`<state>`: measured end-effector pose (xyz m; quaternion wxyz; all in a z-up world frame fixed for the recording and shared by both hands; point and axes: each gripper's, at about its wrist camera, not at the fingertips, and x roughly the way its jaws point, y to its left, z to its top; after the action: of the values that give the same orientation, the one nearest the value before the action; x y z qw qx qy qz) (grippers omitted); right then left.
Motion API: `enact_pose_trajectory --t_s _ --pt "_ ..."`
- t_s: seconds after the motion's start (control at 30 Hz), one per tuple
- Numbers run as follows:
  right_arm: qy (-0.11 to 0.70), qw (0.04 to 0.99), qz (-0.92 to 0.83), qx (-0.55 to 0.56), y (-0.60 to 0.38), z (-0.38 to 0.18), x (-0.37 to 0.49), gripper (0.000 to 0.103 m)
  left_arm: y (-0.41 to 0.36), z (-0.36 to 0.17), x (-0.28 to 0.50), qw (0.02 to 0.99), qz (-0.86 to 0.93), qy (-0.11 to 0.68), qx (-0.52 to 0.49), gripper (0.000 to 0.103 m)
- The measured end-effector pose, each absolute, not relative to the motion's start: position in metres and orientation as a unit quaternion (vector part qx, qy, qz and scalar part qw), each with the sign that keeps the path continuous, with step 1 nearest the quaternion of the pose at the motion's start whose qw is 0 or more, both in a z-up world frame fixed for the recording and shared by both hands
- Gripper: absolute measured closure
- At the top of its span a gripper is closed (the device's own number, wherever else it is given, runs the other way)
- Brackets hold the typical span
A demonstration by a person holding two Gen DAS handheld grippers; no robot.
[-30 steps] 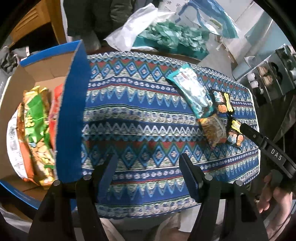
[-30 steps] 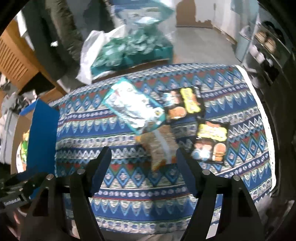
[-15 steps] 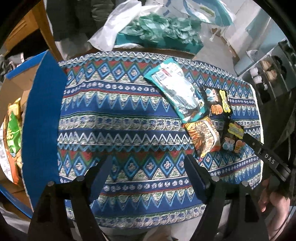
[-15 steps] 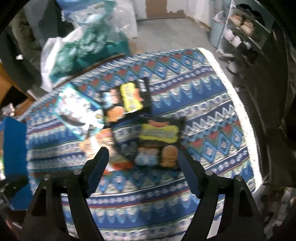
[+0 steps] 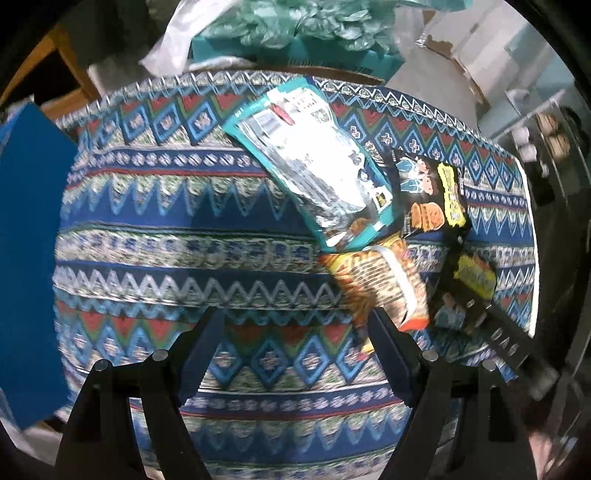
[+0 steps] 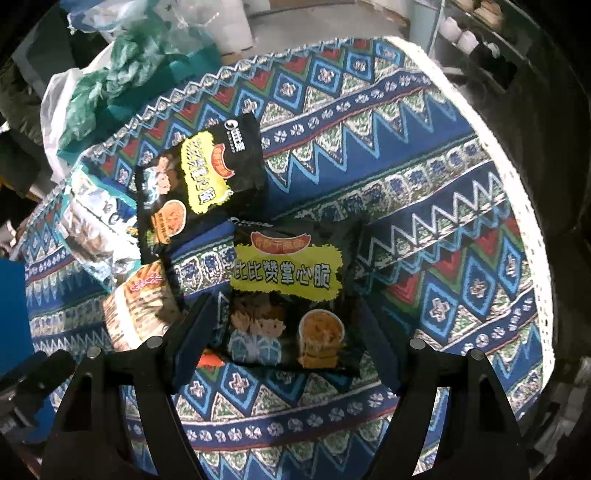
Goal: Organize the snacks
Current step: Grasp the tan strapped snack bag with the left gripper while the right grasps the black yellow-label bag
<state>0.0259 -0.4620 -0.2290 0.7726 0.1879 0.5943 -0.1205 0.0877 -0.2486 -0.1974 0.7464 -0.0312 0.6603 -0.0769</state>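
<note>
Several snack packs lie on the patterned tablecloth [image 5: 184, 221]. A teal and silver packet [image 5: 317, 166] overlaps an orange pack [image 5: 380, 288], with a black packet [image 5: 428, 195] to their right. My left gripper [image 5: 293, 325] is open over bare cloth, its right fingertip beside the orange pack. A second black packet with a yellow label [image 6: 288, 295] lies on the cloth. My right gripper [image 6: 288, 314] hangs open above it, jaws straddling its lower half with the pads apart from it. In the right wrist view the other black packet [image 6: 199, 177], teal packet [image 6: 92, 229] and orange pack [image 6: 136, 314] lie to the left.
A blue box flap [image 5: 29, 240] stands at the table's left end. Crumpled teal and white plastic bags [image 5: 295, 33] sit beyond the far edge. The cloth's white border [image 6: 517, 184] marks the right edge, with dark shelving [image 5: 546, 136] beyond.
Both grippers moved right and lower toward the snack packs, and their jaws spread a little wider. The open box of snacks slid out of the left view. The yellow-labelled black packet now sits between the right jaws.
</note>
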Motion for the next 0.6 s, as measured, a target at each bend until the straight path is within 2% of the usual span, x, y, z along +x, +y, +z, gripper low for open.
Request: enact_pose_trajectory --t_s 0.37,0.47,0.6 --pt "0.609 0.773 -0.125 0.131 -0.447 -0.245 0.034 0.025 -0.274 -0.203 0.094 0.742 -0.076 0.662 -0.065 0.022" --pt "0.609 0.777 -0.123 0.104 -0.437 -0.246 0.036 0.032 -0.28 -0.205 0.096 0.739 -0.078 0.666 -0.073 0.022" --pt "0.609 0.776 -0.122 0.107 -0.434 -0.243 0.026 0.034 -0.286 -0.213 0.097 0.728 -0.074 0.676 -0.086 0.022"
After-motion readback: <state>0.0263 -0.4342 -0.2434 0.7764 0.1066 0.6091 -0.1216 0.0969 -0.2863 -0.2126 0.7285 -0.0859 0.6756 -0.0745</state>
